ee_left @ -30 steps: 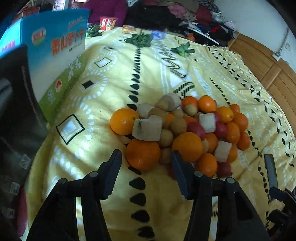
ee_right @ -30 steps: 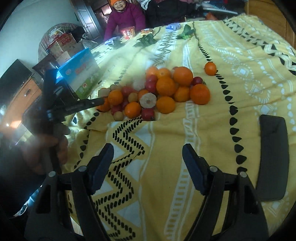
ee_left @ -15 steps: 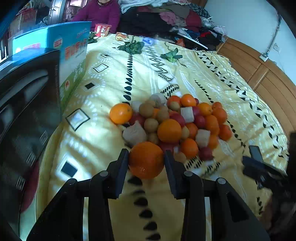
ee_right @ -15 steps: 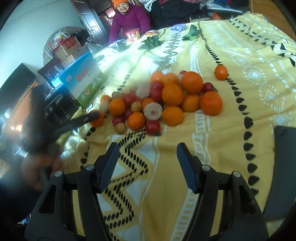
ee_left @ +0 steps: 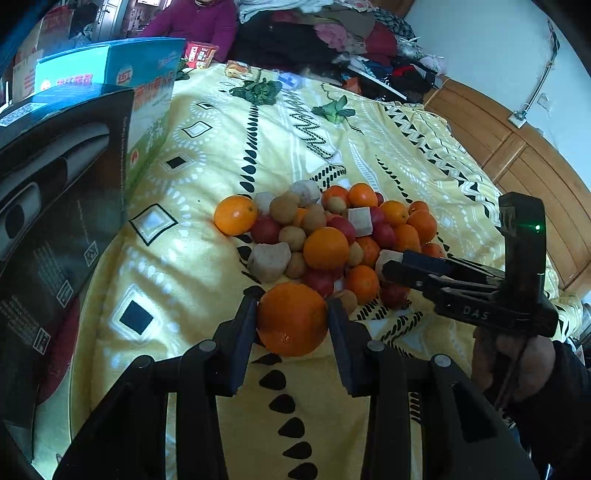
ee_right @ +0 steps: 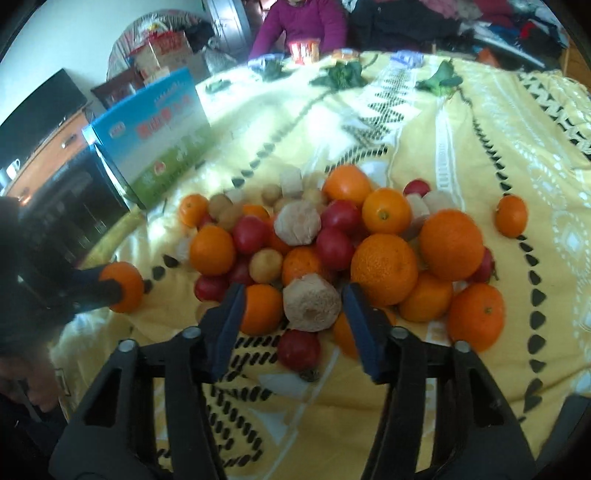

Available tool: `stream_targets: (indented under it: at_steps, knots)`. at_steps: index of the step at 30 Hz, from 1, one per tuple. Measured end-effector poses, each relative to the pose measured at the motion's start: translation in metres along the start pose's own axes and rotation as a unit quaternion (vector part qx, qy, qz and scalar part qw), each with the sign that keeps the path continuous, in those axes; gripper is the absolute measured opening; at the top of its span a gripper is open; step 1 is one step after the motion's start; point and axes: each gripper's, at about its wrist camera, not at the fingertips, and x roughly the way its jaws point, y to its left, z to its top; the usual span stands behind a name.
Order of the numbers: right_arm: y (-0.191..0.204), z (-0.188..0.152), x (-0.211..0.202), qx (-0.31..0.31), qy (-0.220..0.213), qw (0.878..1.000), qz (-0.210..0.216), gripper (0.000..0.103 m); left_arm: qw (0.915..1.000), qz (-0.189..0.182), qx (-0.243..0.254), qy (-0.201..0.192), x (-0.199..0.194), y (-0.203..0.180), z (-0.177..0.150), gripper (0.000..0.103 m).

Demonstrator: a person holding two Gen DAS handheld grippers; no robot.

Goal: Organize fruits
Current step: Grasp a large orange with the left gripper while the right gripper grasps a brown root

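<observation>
Orange and red fruit lies heaped with pale cut chunks in one pile (ee_left: pixel 332 243) on a yellow patterned blanket (ee_left: pixel 207 258). At the pile's near edge, in the left wrist view, the left gripper (ee_left: pixel 291 325) has its jaws clamped on a big orange (ee_left: pixel 291 319), one pad pressed to each side of it; that orange is just clear of the pile, with a red fruit right behind it. On the pile's right side the right gripper (ee_left: pixel 391 266) reaches in, held by a hand (ee_left: pixel 513 362). In the right wrist view, its jaws have just been closing and stand partly spread around a pale round chunk (ee_right: pixel 312 304) at the pile's near edge; the pads do not press on it, and a small orange (ee_right: pixel 260 308) sits beside the chunk inside the left pad. One small orange (ee_right: pixel 511 216) lies alone, right of the pile. A blue-and-green box (ee_right: pixel 155 140) stands left of the pile, at the blanket's edge. Beyond the pile, at the blanket's far end, a person in purple (ee_right: pixel 299 22) sits.
</observation>
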Motion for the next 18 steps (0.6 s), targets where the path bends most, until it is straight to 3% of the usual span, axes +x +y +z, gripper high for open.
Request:
stream_targets:
  at_steps: [12,14,16,18]
  knots:
    - [-0.003,0.004,0.014,-0.059,0.001,0.998,-0.017,0.051,0.9999,-0.006,-0.008,0.006,0.007,0.0,0.0,0.04]
    - [-0.004,0.004,0.014,-0.059,0.007,0.998,-0.013,0.047,0.9999,-0.007,-0.01,0.007,0.007,0.0,-0.001,0.04]
    - [-0.003,0.003,0.012,-0.062,0.016,0.998,-0.014,0.036,0.9999,-0.008,-0.01,0.008,0.007,-0.001,-0.001,0.04]
    - [-0.002,-0.001,0.006,-0.062,0.015,0.998,-0.008,0.036,0.9999,-0.009,-0.009,0.007,0.007,-0.001,-0.001,0.04]
